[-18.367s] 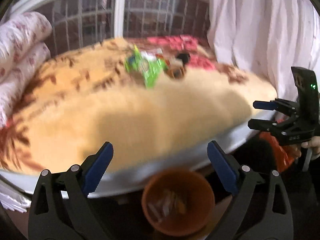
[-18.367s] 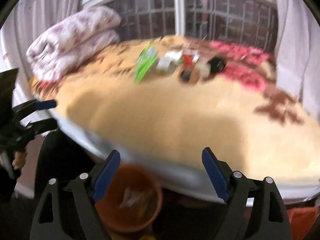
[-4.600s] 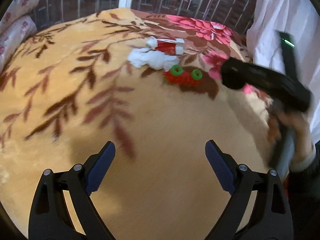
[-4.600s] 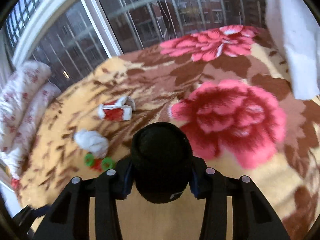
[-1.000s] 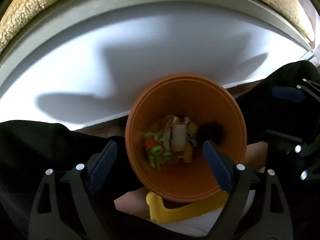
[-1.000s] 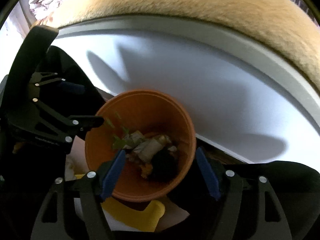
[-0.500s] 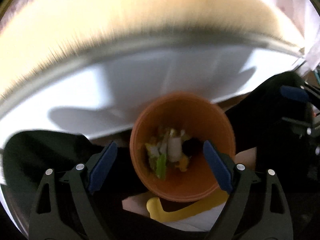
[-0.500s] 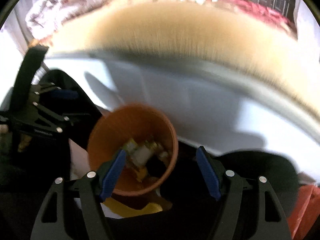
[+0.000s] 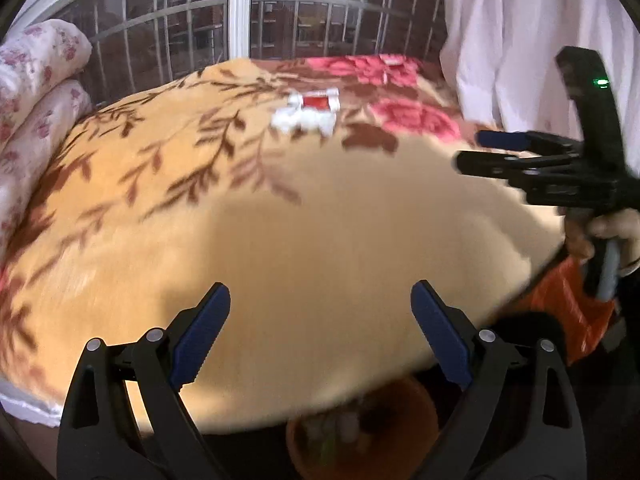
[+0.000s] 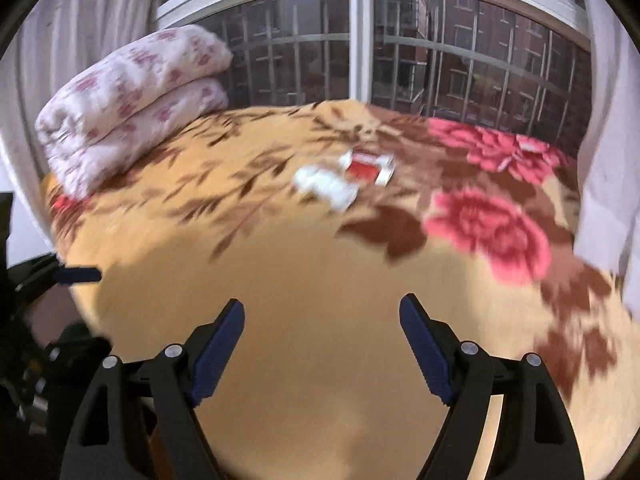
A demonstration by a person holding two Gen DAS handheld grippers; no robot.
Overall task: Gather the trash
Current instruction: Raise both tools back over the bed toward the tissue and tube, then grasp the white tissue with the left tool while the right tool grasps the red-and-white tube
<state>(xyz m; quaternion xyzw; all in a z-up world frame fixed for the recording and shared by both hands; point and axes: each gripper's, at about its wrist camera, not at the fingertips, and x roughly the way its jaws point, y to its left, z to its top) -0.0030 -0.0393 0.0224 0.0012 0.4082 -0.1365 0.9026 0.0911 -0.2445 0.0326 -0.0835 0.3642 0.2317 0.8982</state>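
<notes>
Two pieces of trash lie far back on the flowered blanket: a crumpled white tissue point(image 9: 302, 122) point(image 10: 326, 186) and, just behind it, a red and white wrapper point(image 9: 318, 101) point(image 10: 368, 168). My left gripper point(image 9: 320, 334) is open and empty, above the blanket's near edge. My right gripper point(image 10: 322, 344) is open and empty, above the near blanket; it also shows at the right of the left wrist view point(image 9: 504, 150). The orange trash bin point(image 9: 360, 440), holding scraps, sits on the floor below the bed edge, blurred.
The blanket point(image 9: 280, 240) covers the bed. A folded flowered quilt point(image 10: 132, 108) lies at the back left. A barred window point(image 10: 360, 48) stands behind and white curtains point(image 9: 540, 40) hang at the right. An orange bag point(image 9: 568, 312) hangs below my right hand.
Both grippers have swung up from over the orange bin to face the bed. The bin has dropped to the bottom edge of the left view. Both stay open and empty.
</notes>
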